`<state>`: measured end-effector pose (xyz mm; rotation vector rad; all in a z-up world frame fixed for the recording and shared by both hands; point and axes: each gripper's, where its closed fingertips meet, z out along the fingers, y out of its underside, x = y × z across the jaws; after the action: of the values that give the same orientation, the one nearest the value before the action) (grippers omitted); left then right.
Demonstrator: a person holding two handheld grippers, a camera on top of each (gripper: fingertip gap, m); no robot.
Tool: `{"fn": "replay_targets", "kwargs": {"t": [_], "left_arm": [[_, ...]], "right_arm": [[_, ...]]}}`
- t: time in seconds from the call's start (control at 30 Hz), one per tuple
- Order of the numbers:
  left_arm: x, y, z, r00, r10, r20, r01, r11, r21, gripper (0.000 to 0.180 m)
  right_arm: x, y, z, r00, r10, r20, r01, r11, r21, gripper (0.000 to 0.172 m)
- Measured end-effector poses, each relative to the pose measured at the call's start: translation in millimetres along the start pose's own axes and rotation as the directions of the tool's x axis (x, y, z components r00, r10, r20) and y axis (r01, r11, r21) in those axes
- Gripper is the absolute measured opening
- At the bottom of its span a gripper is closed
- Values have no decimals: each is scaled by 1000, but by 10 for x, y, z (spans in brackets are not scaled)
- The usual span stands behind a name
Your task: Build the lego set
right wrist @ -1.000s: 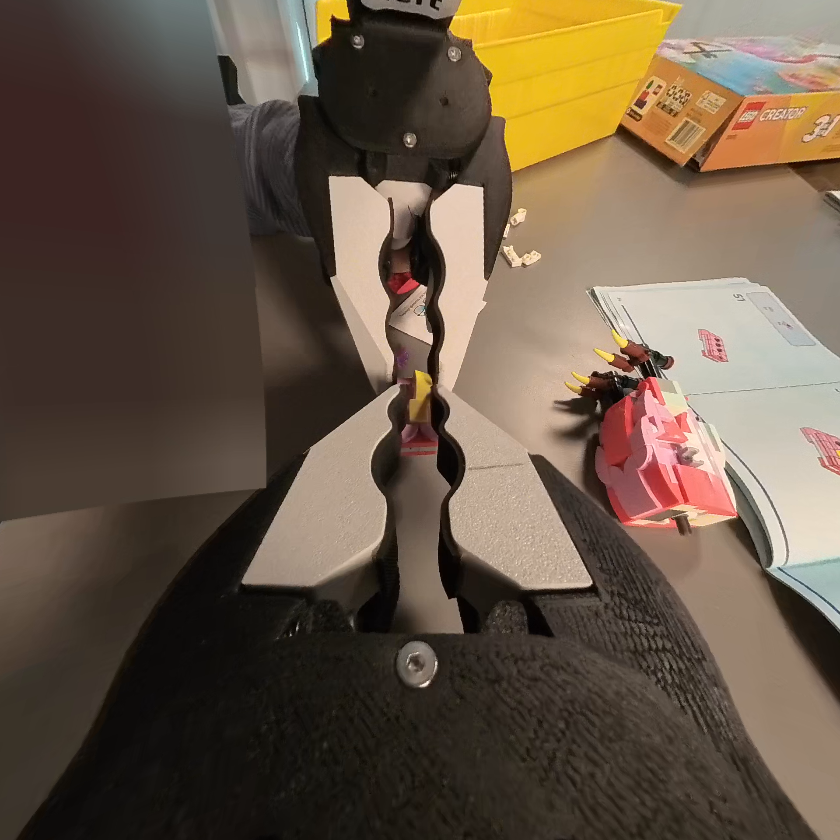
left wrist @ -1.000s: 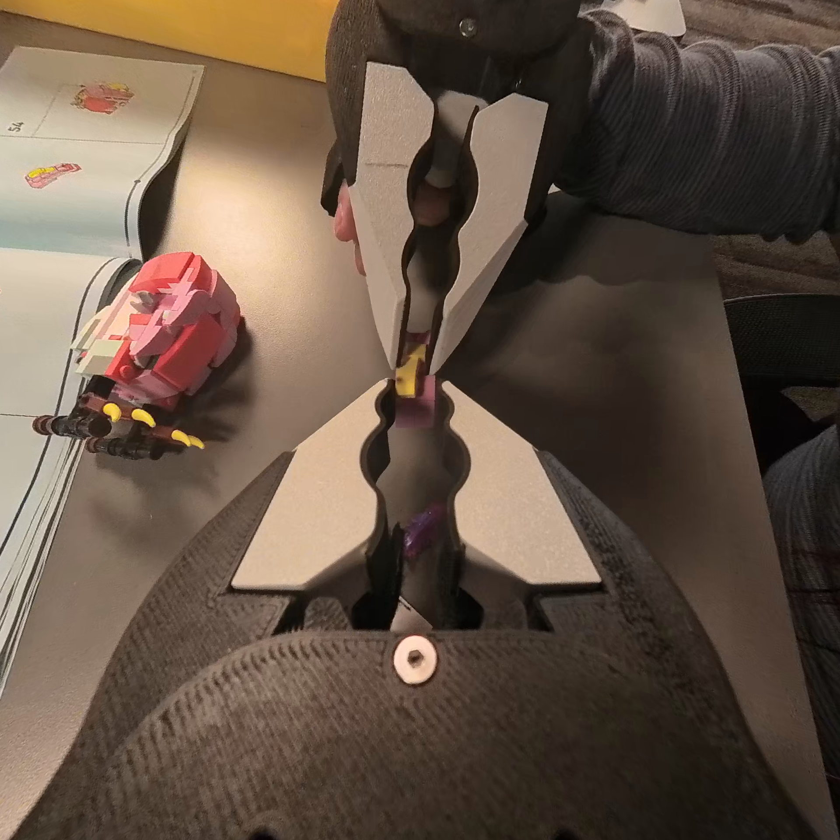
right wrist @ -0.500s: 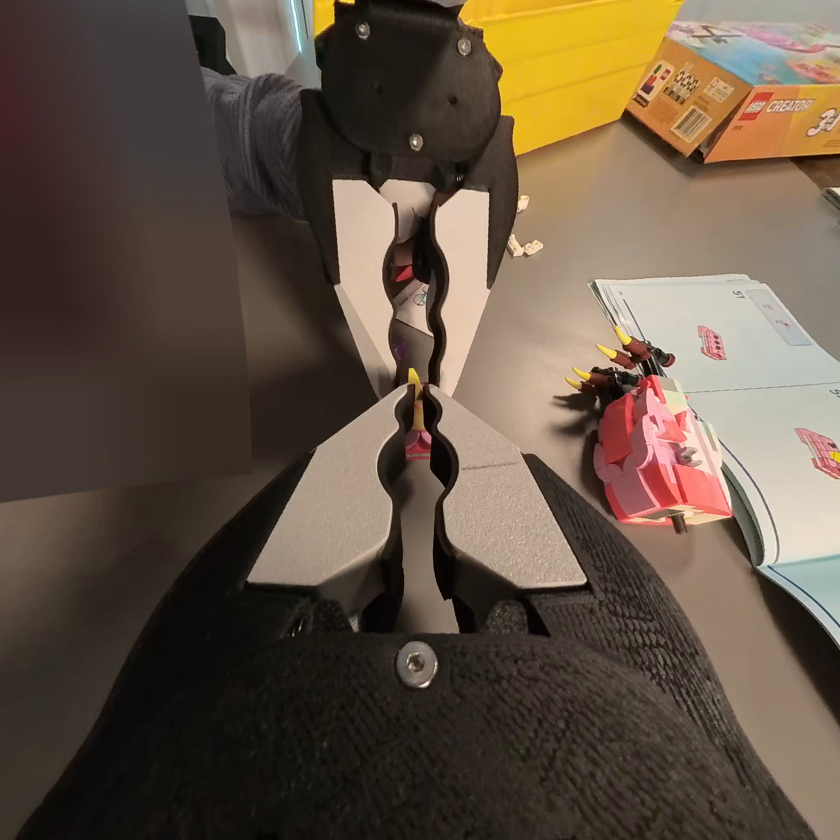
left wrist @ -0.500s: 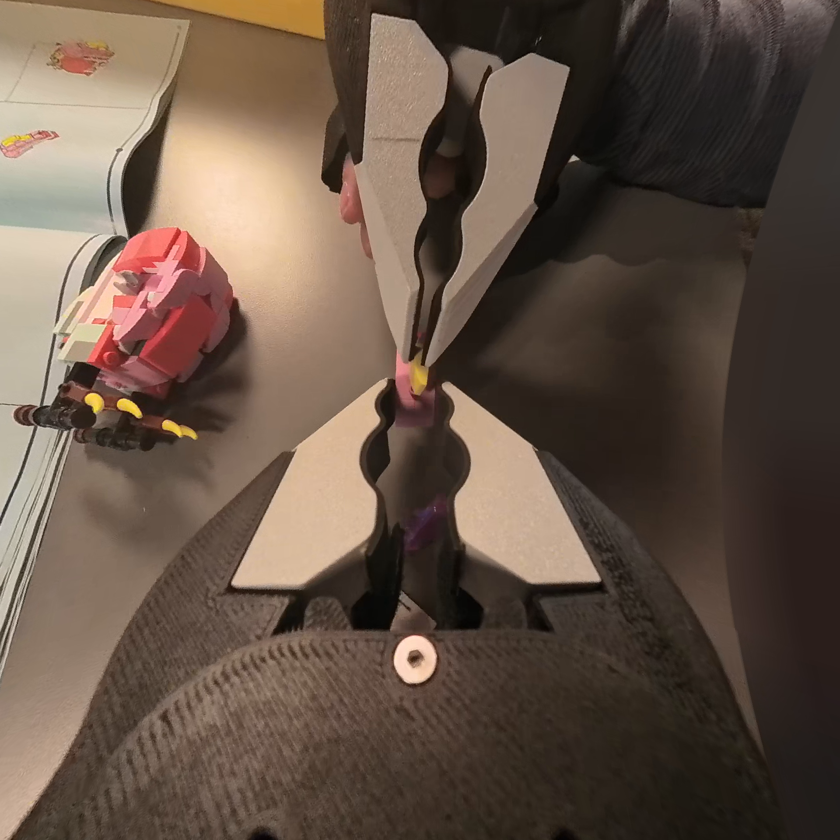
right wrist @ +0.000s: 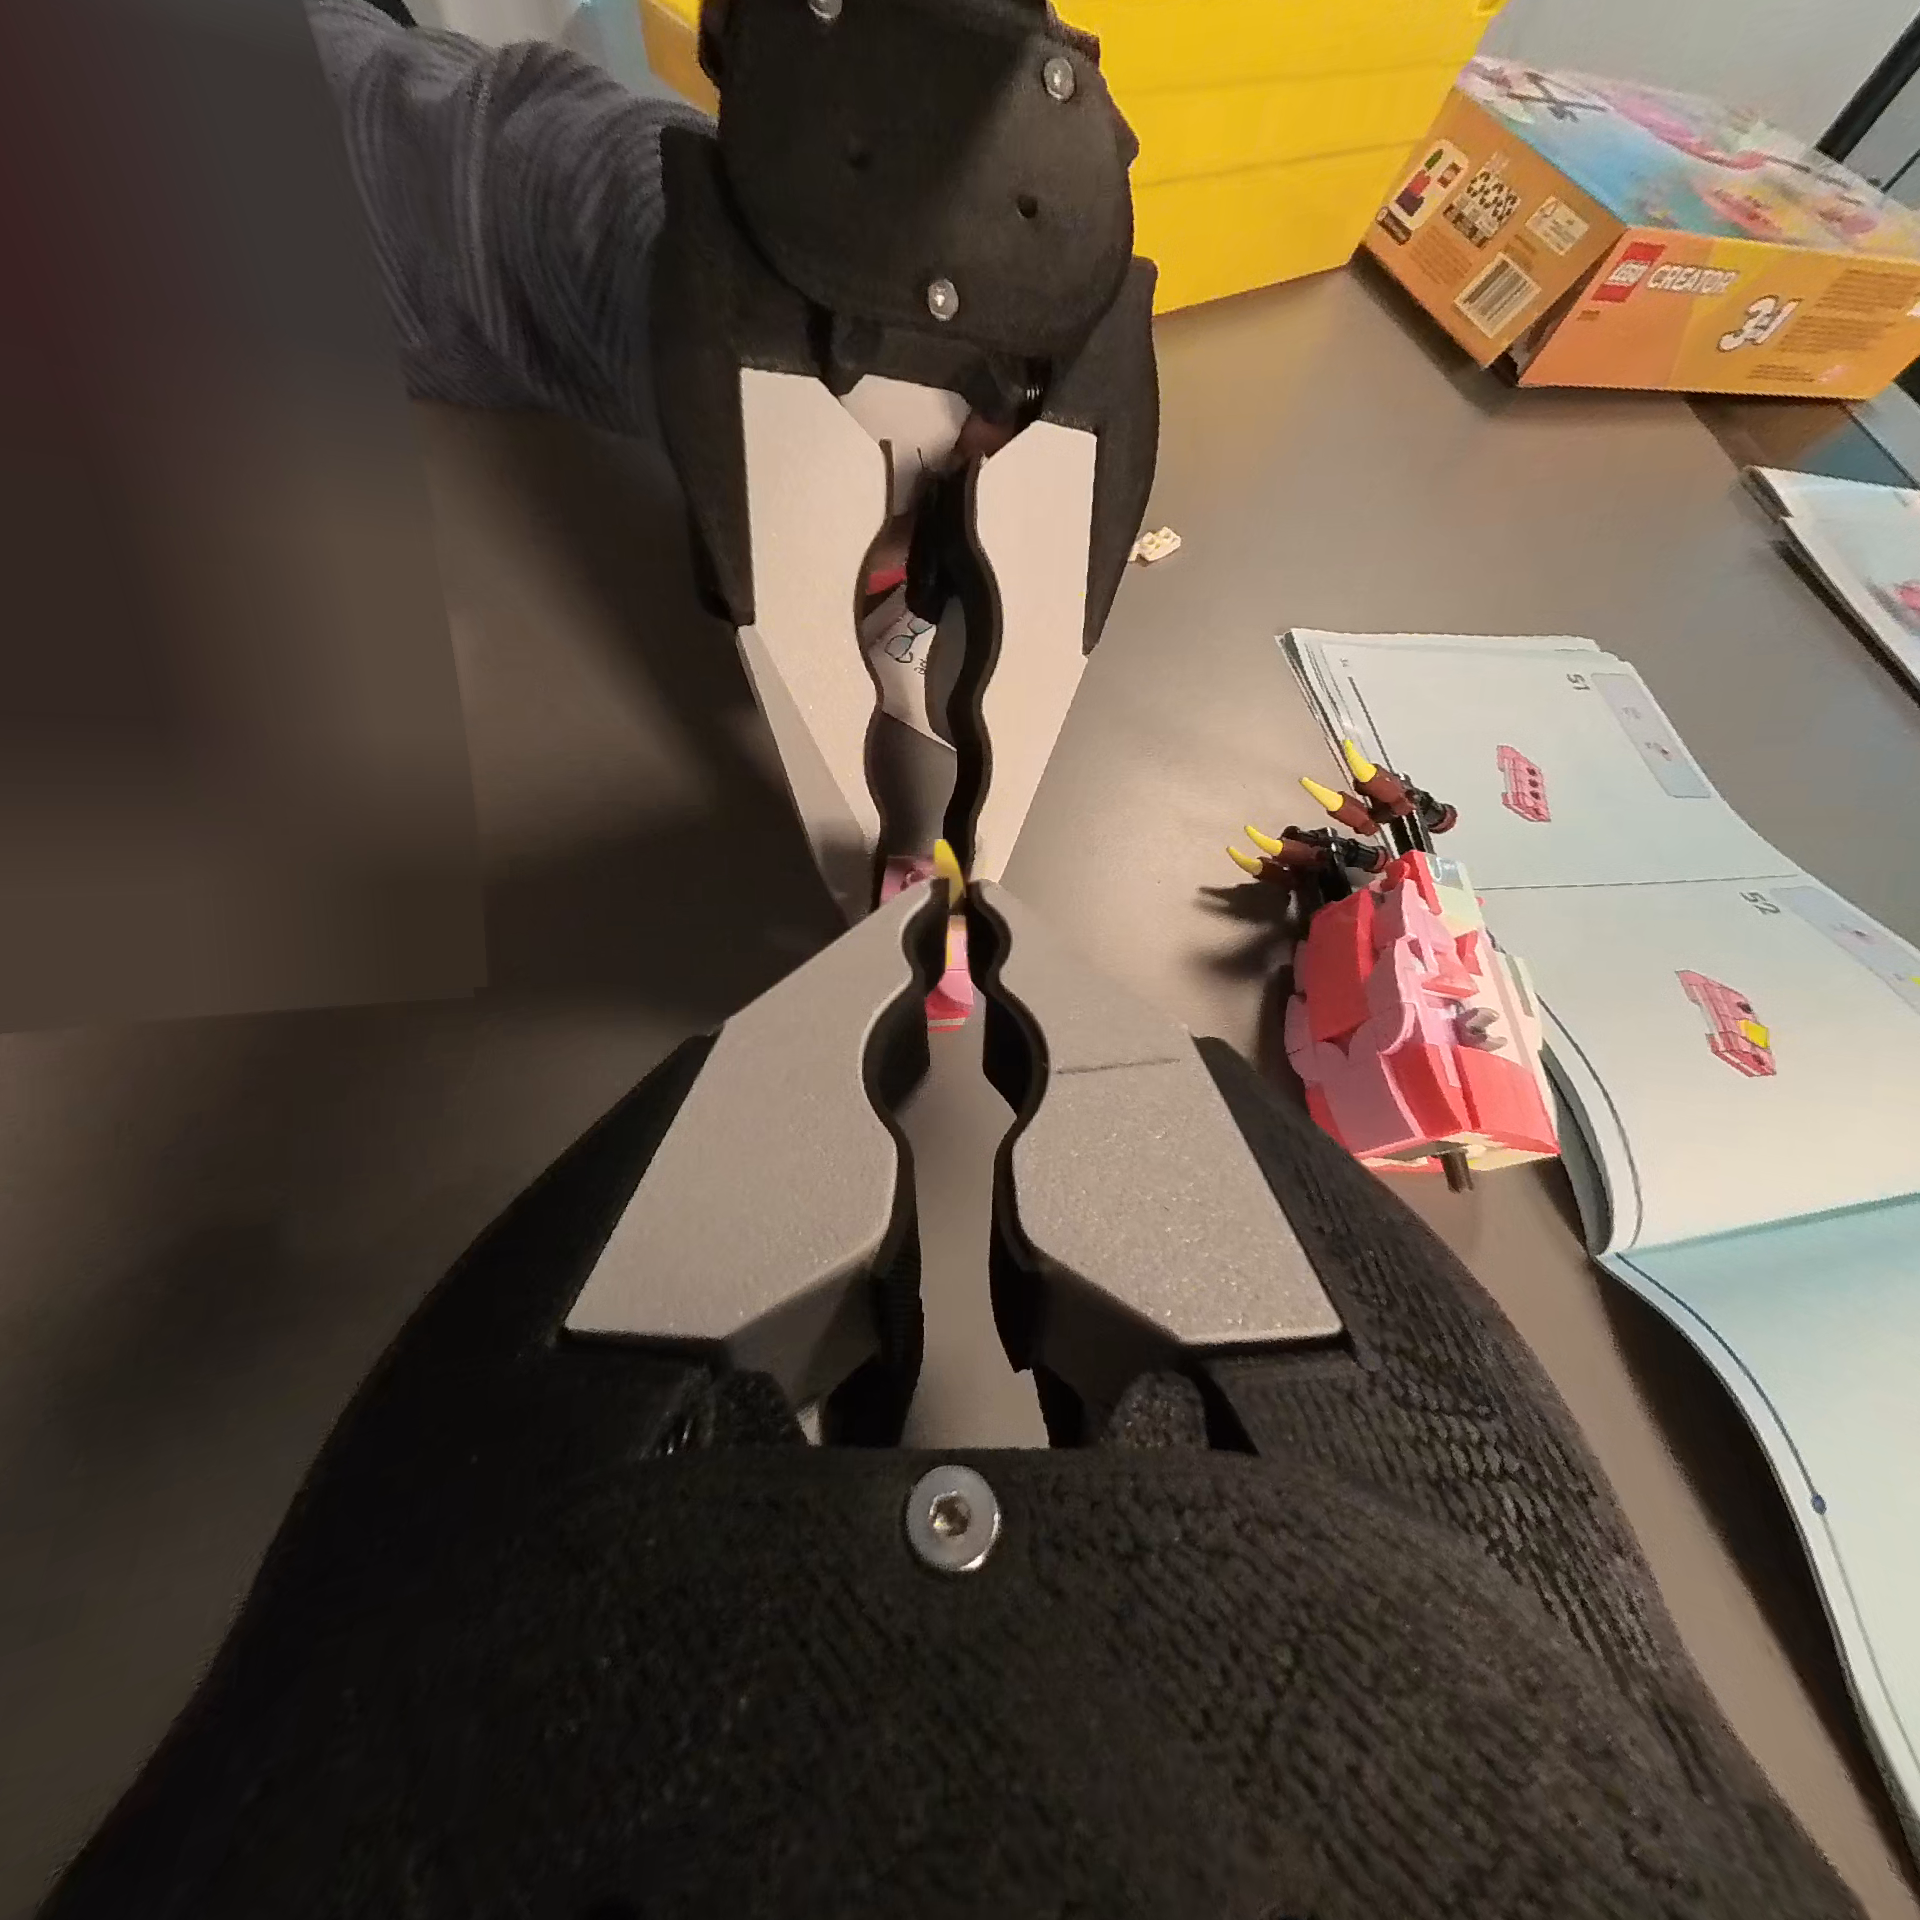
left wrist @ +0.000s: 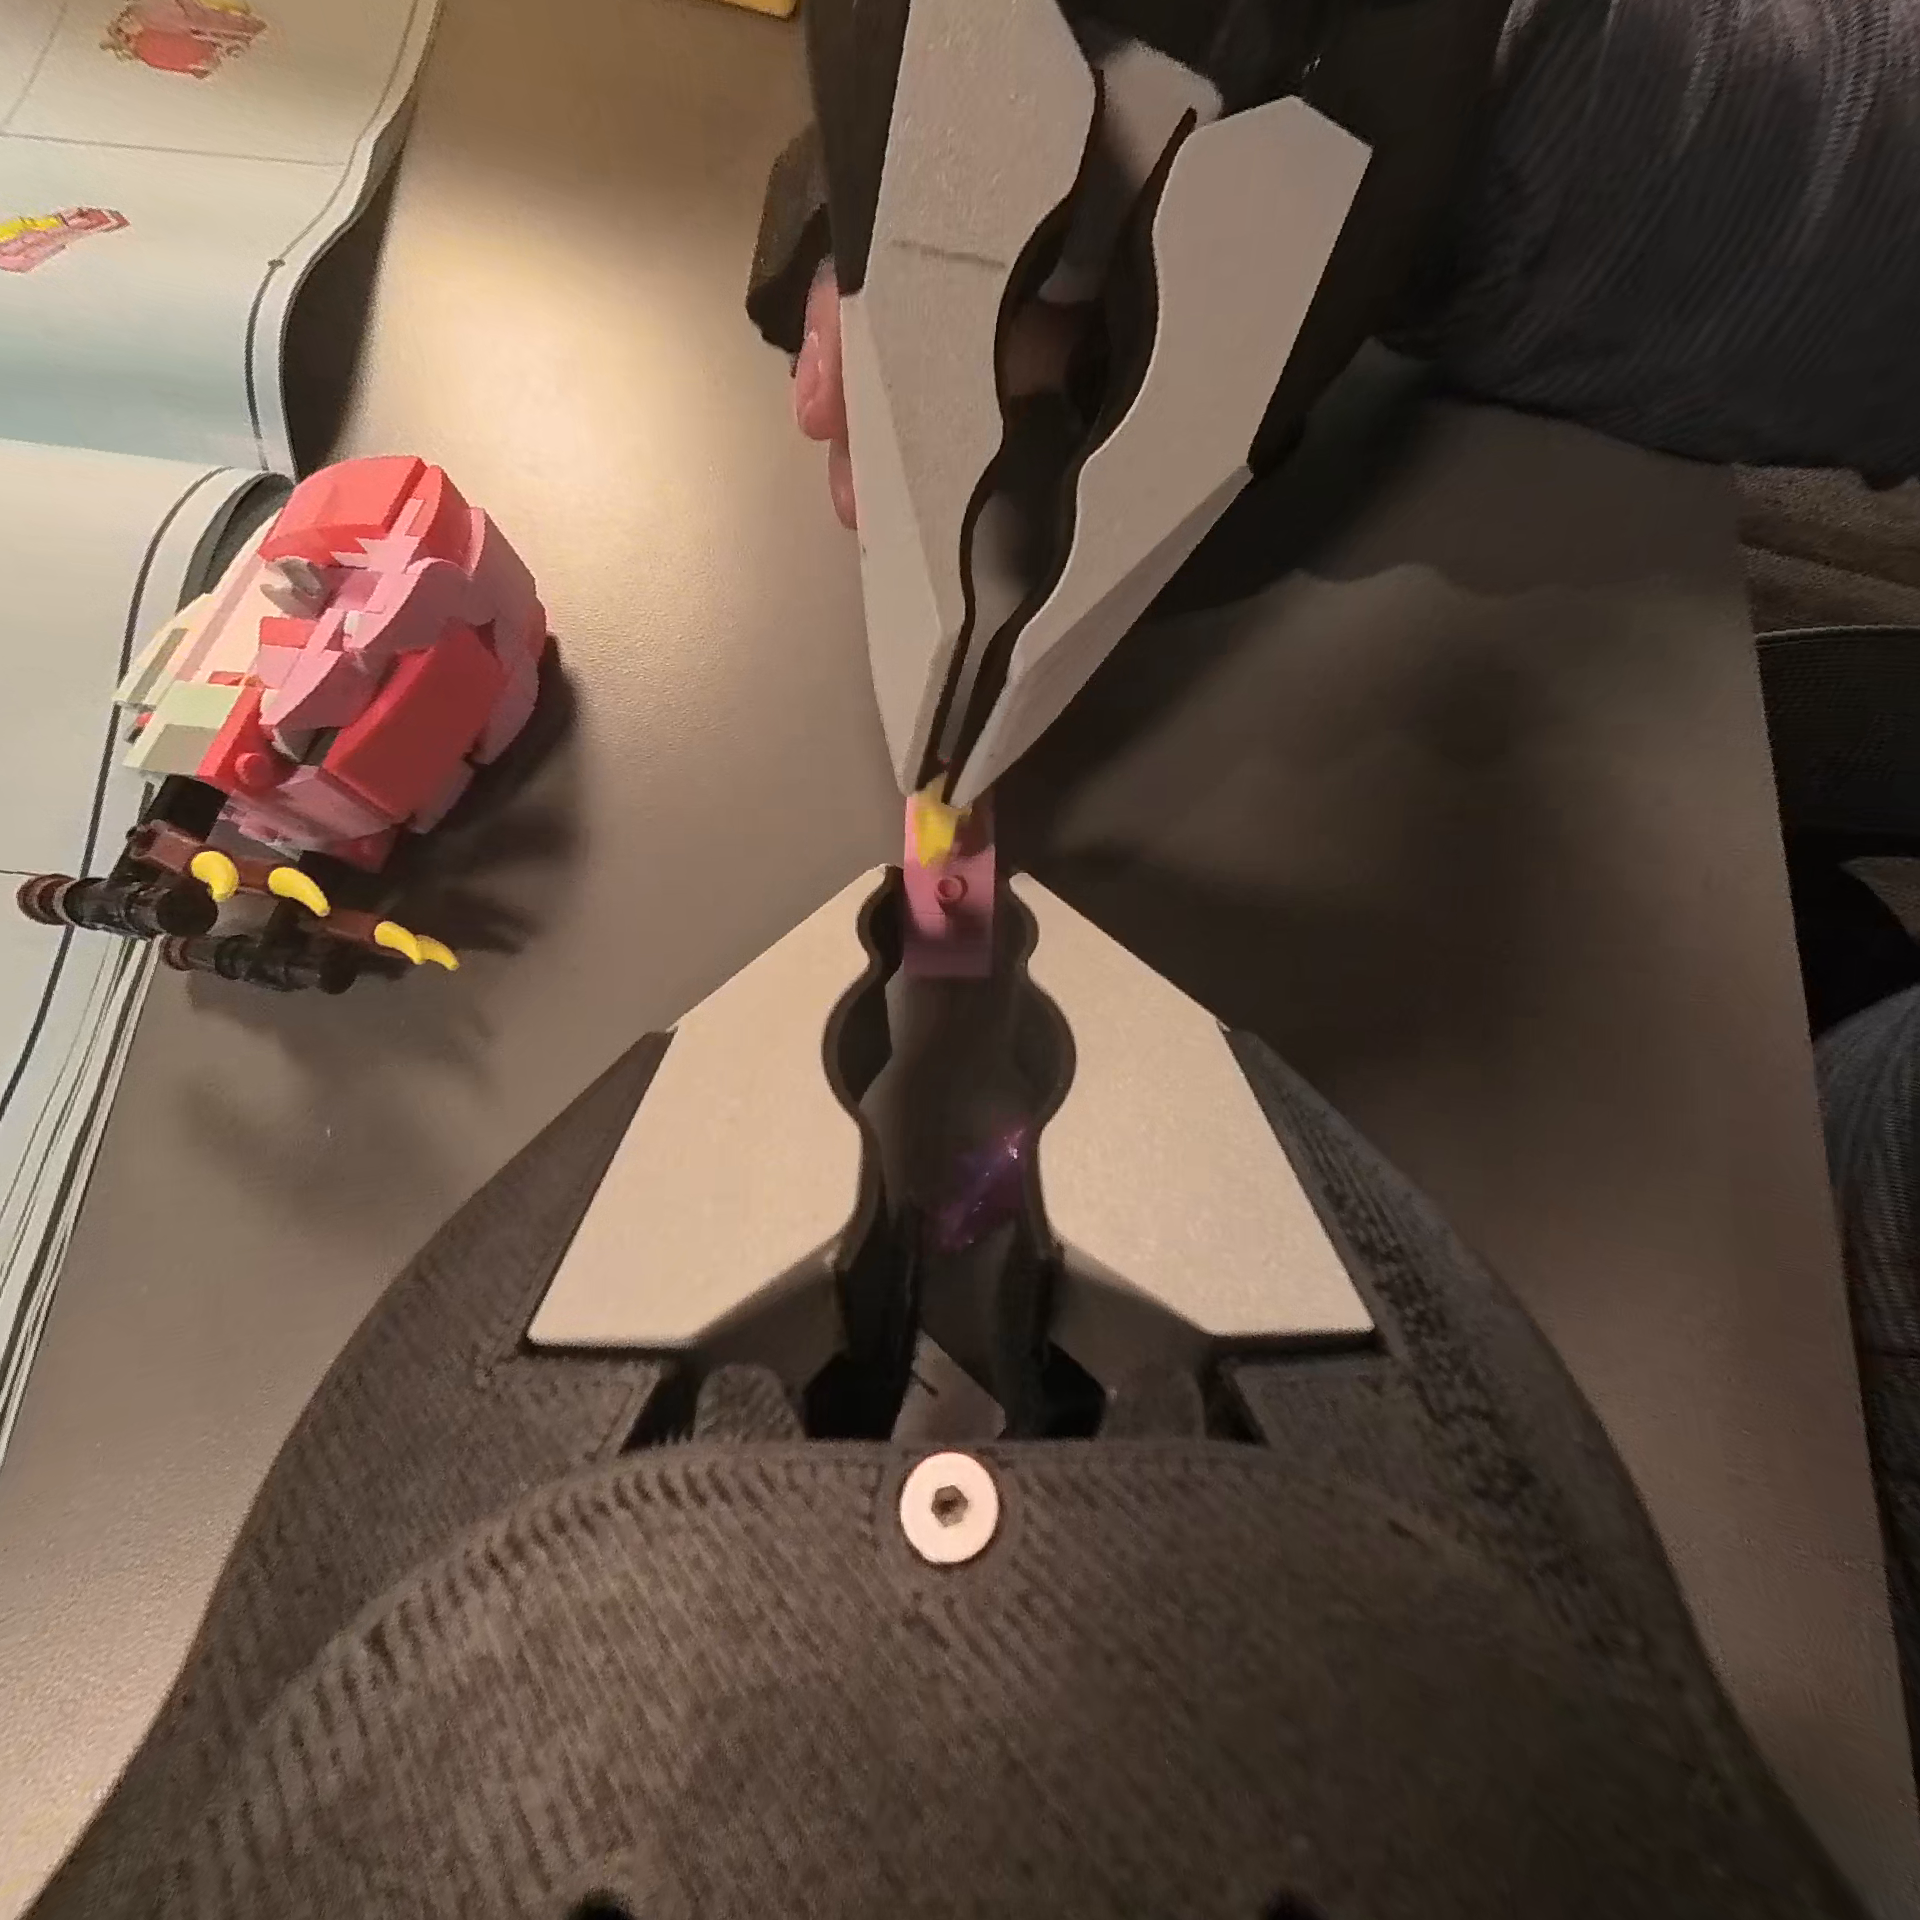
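Dark table (left wrist: 644,436) — left claw (left wrist: 948,894) clamping pink brick (left wrist: 951,925), right claw (right wrist: 961,902) pinching its yellow horn (right wrist: 945,862)

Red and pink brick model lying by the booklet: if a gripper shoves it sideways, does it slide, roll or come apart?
The red and pink brick model looks blocky with flat faces, so it would likely slide on the smooth table rather than roll. Its thin dark legs with yellow claws stick out and seem the likeliest parts to snag or pop off. It probably is light for its bulk.
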<state>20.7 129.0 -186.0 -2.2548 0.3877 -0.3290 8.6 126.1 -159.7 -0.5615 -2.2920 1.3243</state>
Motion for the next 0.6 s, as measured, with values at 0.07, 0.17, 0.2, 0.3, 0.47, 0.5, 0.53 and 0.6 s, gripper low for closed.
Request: {"fn": "replay_targets", "kwargs": {"t": [0.07,0.17,0.2,0.3,0.47,0.5,0.53,0.6], "left_arm": [[-1,0,-2,1000,-1,0,1,1000,0,16],[-16,-3,-9,1000,-12,5,12,1000,3,16],[-24,-7,-13,1000,-21,6,21,1000,7,16],[-52,0,-25,999,-52,7,51,999,7,16],[-24,50,-17,996,-83,-30,82,996,-21,16],[-16,62,-14,996,-81,-36,80,996,-29,16],[-14,77,-11,996,-79,-37,78,996,-38,16],[-6,99,-8,996,-79,-44,77,996,-51,16]], "right_arm": [[10,-1,-3,1000,-17,-14,17,1000,-3,1],[28,-3,-9,997,-62,-42,62,998,-10,2],[32,3,-11,995,-87,-54,86,996,-20,1],[42,39,-4,978,-188,-92,182,981,-74,2],[52,52,16,900,-407,-152,377,906,-193,1],[52,76,27,873,-462,-155,422,876,-234,1],[45,94,42,845,-513,-153,464,845,-267,1],[39,105,63,779,-609,-151,543,775,-324,1]]}}
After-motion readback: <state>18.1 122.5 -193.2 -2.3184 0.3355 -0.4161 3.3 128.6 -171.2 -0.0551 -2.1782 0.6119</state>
